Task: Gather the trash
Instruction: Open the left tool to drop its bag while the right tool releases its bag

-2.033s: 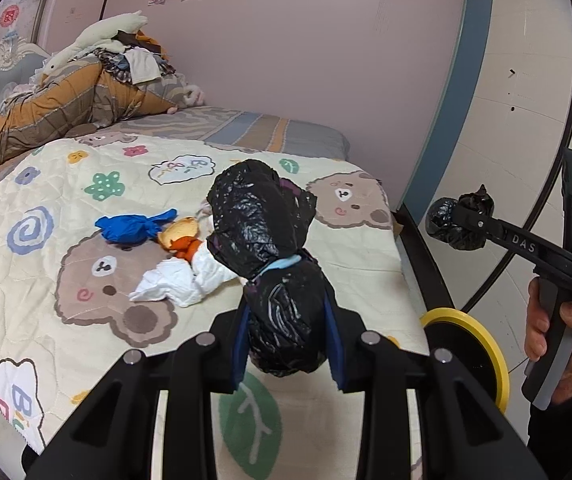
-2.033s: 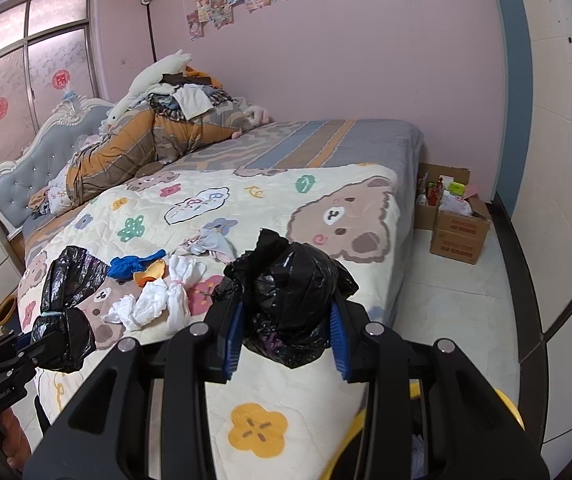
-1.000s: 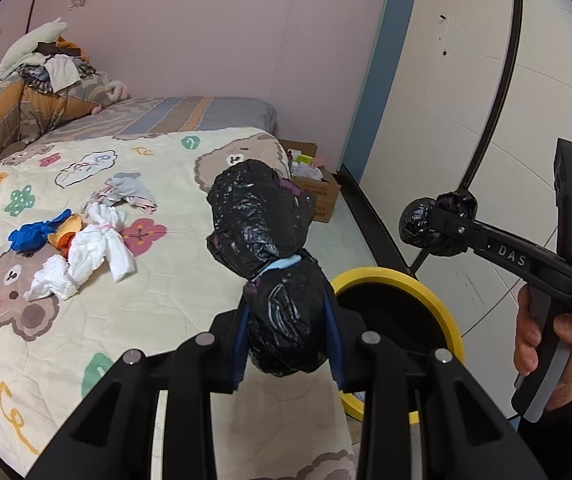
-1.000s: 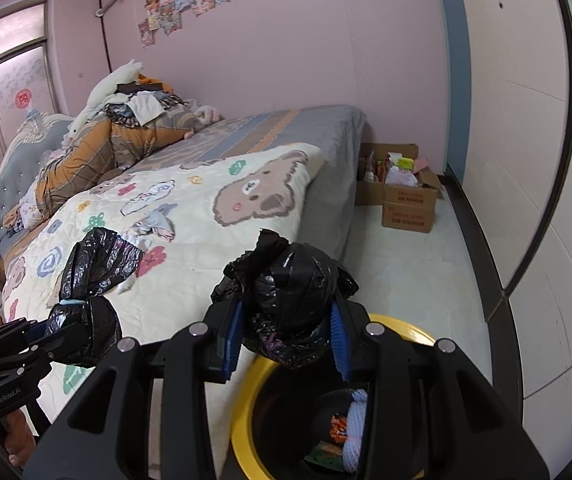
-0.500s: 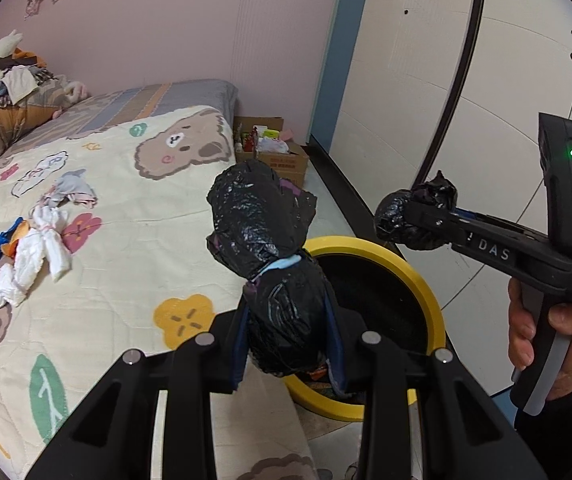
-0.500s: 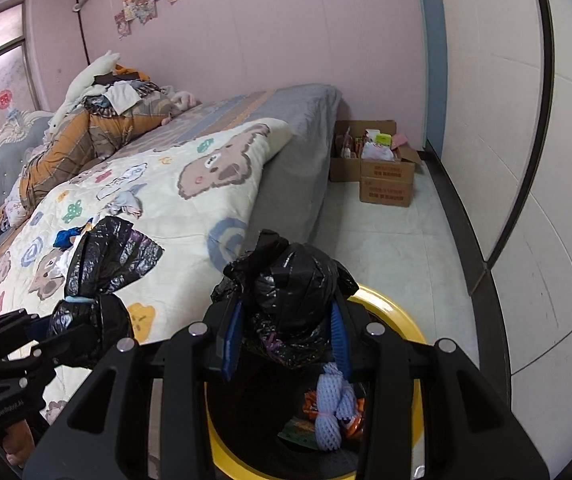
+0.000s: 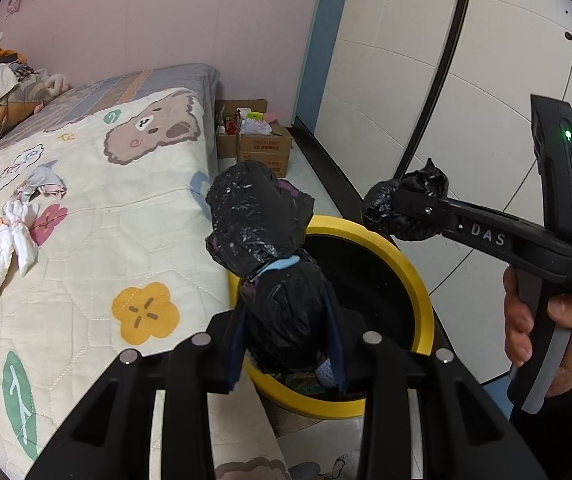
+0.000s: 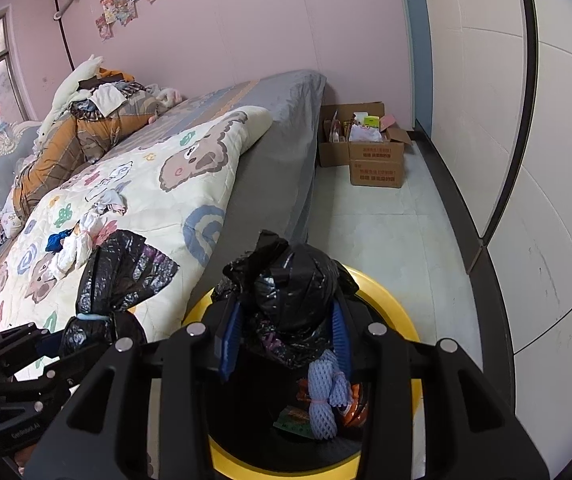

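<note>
Both tools have swung from the bed (image 8: 206, 184) to the yellow-rimmed bin (image 8: 390, 300). Left tool (image 7: 286, 316) pinches the tied black bag (image 7: 262, 236); right tool (image 8: 286, 332), loosening slightly, pinches the knotted black bag (image 8: 298, 280) directly over the opening for dropping.

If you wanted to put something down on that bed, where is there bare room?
Free: the quilt near the bin-side edge, around the yellow flower print, and the grey sheet at the foot. Crowded: the loose trash mid-quilt and the clothes pile by the headboard.
</note>
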Motion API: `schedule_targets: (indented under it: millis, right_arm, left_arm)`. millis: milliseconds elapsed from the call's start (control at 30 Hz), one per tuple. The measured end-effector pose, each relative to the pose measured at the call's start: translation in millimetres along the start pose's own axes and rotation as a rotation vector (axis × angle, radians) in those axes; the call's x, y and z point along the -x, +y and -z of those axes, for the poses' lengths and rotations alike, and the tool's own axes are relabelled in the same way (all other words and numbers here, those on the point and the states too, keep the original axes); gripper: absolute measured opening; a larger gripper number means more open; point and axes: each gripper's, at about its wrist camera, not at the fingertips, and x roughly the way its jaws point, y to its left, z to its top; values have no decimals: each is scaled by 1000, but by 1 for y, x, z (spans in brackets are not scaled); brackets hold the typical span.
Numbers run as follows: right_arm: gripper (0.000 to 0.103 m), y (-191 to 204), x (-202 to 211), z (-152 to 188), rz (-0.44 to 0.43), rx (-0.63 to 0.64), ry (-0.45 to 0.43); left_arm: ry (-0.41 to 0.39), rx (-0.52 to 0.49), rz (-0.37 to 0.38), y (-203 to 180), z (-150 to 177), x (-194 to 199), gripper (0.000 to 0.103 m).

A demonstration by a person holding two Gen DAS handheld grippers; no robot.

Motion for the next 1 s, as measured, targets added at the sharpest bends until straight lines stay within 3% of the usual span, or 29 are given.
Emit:
schedule_targets:
  millis: [200,633,800,1000]
  right_arm:
    - [42,-2,0,0,8,-4,10]
    - [59,-14,3,-6,20,-65,8]
    - [59,-14,8,-9,21,-72,-18]
    - [59,-3,11,-15,-3,-59,-53]
  left_arm:
    - [17,29,33,3,2,-4,34]
    - [-40,51,45,8,1,13,63]
    - [-86,86,10,20,-3,27,73]
    - [-135,119,-57,46,-7,42,78]
